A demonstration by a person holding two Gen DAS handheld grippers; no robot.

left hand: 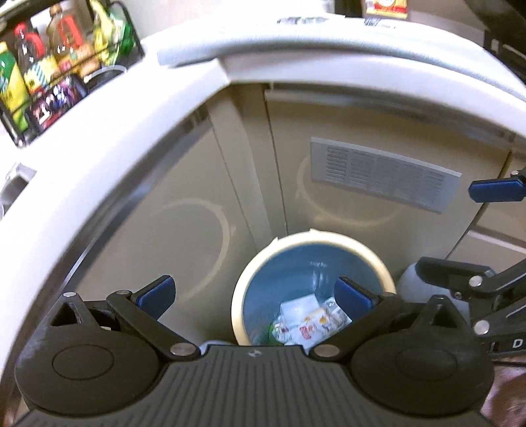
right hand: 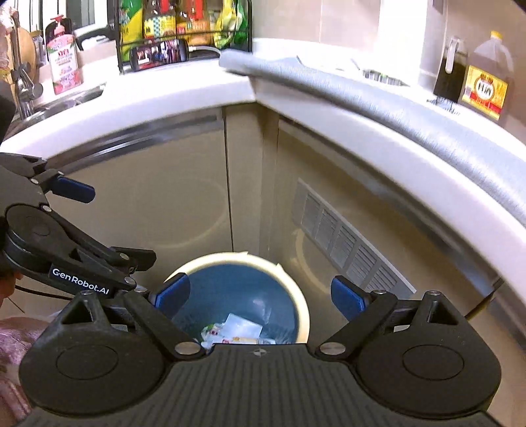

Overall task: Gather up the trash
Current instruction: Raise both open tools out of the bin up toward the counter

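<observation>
Both grippers up above the bin, both empty. Left gripper [left hand: 254, 295] with jaws spread wide, nothing between the blue pads. Right gripper [right hand: 261, 297] the same, wide apart and bare. Down below, waste bin [left hand: 312, 249] on the floor, tucked into the cabinet corner under the white countertop [left hand: 108, 131]; cream rim, blue inside. Trash [left hand: 307, 320] at the bottom: crumpled white wrappers with red and yellow print, a scrap of green beside them. Well under the rim, so looks like a drop already landed, though hard to call the whole job done from this angle.

Now the risks. Tight quarters between the two tools: right gripper's linkage crowding the right edge of the left wrist view, left gripper's arm cutting across the left of the right wrist view. Any careless swing and a knock between them likely. Counter edge close overhead too; a fast lift could clip it. Bin looks light and free-standing; a nudge to the rim might tip it and spill the wrappers. Up top, bottles in a wire rack [right hand: 184, 26] and a large sauce jug [right hand: 486, 82] near the edge, easy to catch on a return sweep.
</observation>
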